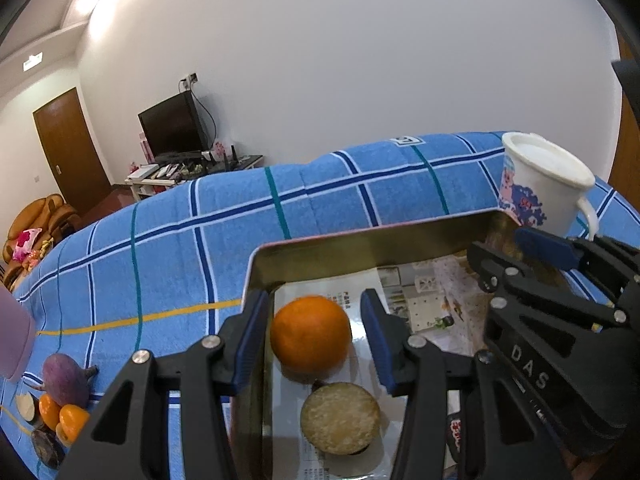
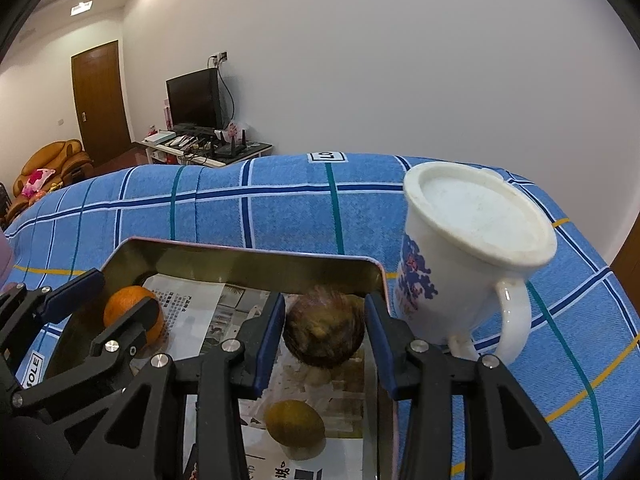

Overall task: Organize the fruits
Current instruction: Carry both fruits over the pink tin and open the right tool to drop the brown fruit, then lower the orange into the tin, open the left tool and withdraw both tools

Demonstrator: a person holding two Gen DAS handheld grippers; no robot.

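Left wrist view showed the orange [image 1: 310, 334] lying in the metal tray [image 1: 360, 240], on the newspaper [image 1: 416, 300] that lined it. Your left tool [image 1: 316, 336] stood wide around it: the fruit seemed to touch the left pad, but a clear gap remained on the right, so you were not gripping it. Just in front of the orange lay a round slice with a pale cut face [image 1: 340, 418], also in the tray.

Your right tool [image 2: 325, 338] was spread just as wide about a brown, hairy round fruit [image 2: 324, 332] near the tray's far right corner, with gaps on both sides. A yellow-green fruit [image 2: 295, 424] lay nearer the camera.

Judging by this, the sorting was well under way but unfinished. At the left, out on the blue checked cloth [image 1: 180, 240] over the tabletop, a pile waited: a purple root [image 1: 66, 378], two small oranges [image 1: 64, 418] and some dark pieces.

Only the left wrist view showed that pile and the pale slice; only the right wrist view showed the yellow-green fruit and the white mug [image 2: 472, 264] whole, standing just beside the tray's right wall.
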